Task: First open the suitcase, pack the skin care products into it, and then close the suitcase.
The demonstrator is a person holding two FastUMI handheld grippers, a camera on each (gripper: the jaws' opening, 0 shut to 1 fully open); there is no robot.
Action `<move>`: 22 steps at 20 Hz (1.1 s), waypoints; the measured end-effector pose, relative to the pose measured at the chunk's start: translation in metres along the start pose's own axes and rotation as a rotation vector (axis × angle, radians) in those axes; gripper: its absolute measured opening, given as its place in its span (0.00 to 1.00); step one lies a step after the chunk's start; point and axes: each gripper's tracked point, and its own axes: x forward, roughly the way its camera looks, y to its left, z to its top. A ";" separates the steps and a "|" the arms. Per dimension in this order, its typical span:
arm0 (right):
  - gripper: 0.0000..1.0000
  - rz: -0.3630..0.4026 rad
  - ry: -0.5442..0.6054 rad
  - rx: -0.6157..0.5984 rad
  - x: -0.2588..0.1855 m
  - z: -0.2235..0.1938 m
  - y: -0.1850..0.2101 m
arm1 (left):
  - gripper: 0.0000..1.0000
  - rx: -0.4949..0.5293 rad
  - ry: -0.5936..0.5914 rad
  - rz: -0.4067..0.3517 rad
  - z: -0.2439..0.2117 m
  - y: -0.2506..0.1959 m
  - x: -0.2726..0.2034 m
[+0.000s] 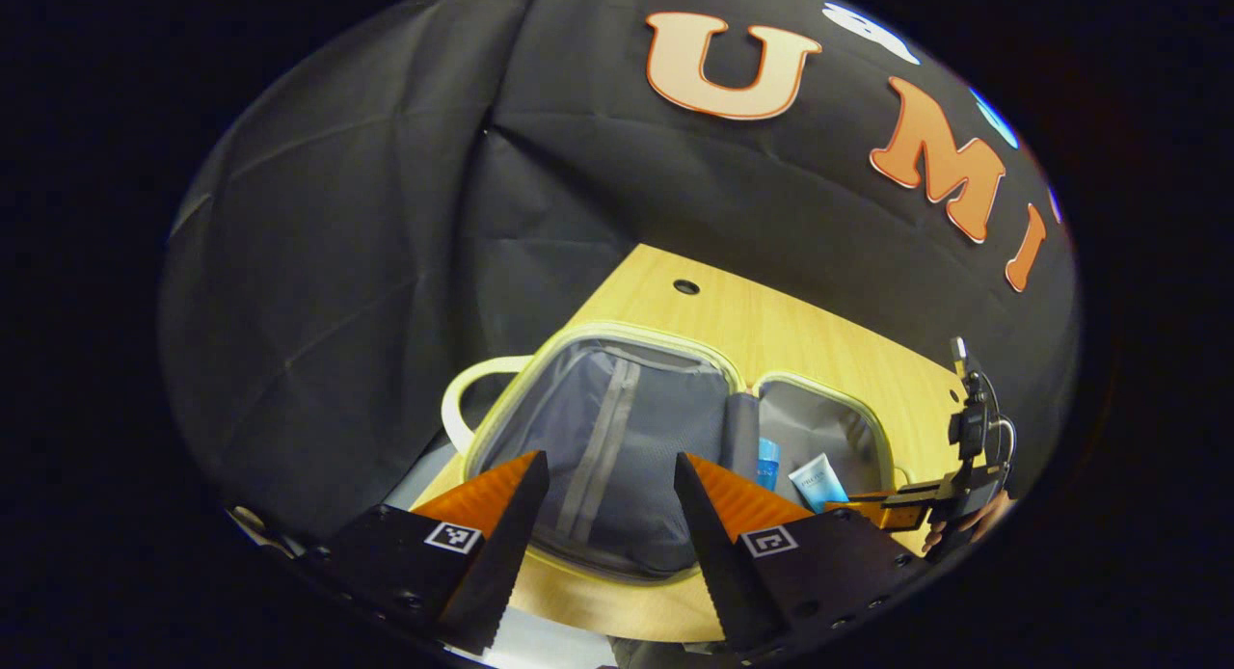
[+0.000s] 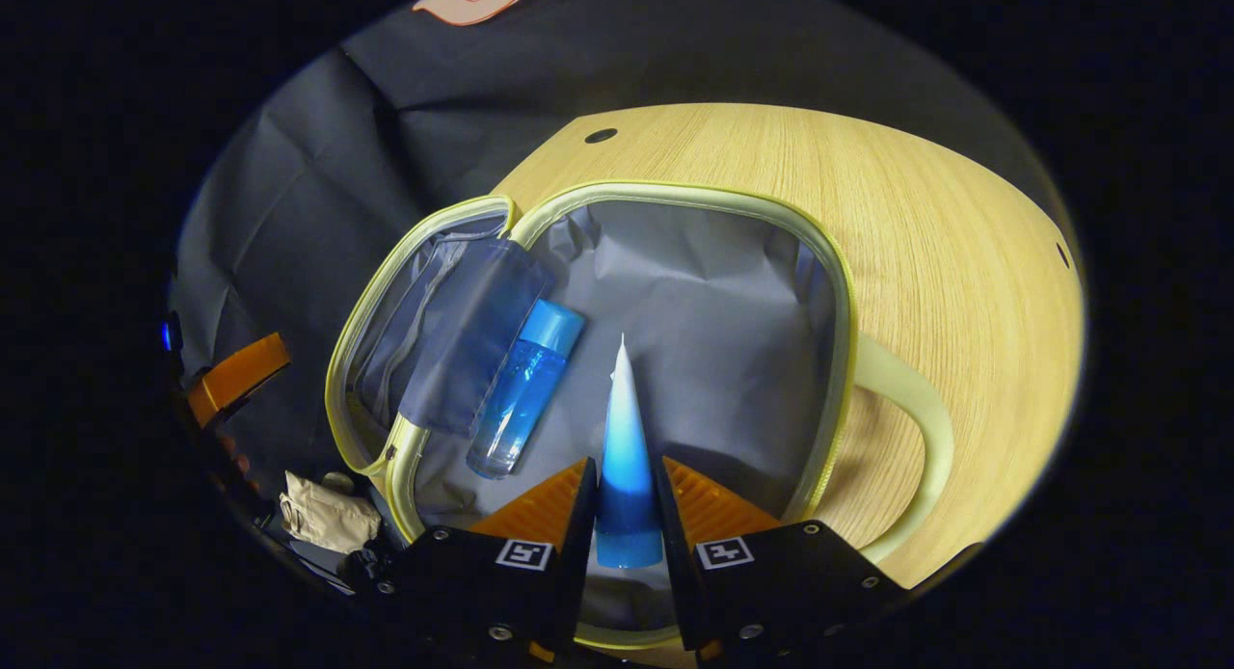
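Note:
The suitcase (image 2: 831,293) lies open on the wooden table, pale yellow-green rim, grey lining (image 2: 713,303). A blue bottle (image 2: 525,388) lies inside its right half. My right gripper (image 2: 625,500) is shut on a white-and-blue tube (image 2: 625,447), held over that half's lining with its crimped end pointing away. In the left gripper view the open suitcase (image 1: 617,334) sits ahead, with the blue bottle (image 1: 767,462) and the tube (image 1: 818,482) in the far half. My left gripper (image 1: 609,476) hangs open above the near half, holding nothing. The right gripper (image 1: 925,500) reaches in from the right.
The wooden table (image 2: 945,235) extends right of the case, with a small round hole (image 2: 600,135) near its back edge. The case's curved handle (image 2: 916,428) rests on the table. A crumpled beige cloth (image 2: 328,517) lies low at the left. Black cloth wall behind.

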 end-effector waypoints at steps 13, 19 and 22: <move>0.80 -0.093 -0.347 0.022 -0.120 0.060 -0.042 | 0.96 -0.276 -0.029 0.061 0.030 0.080 0.043; 0.87 -0.199 -0.542 -0.073 -0.197 0.098 -0.065 | 0.96 -0.567 0.003 0.026 0.029 0.120 0.069; 0.89 -0.232 -0.595 -0.088 -0.220 0.108 -0.074 | 0.96 -0.665 0.037 0.027 0.019 0.137 0.087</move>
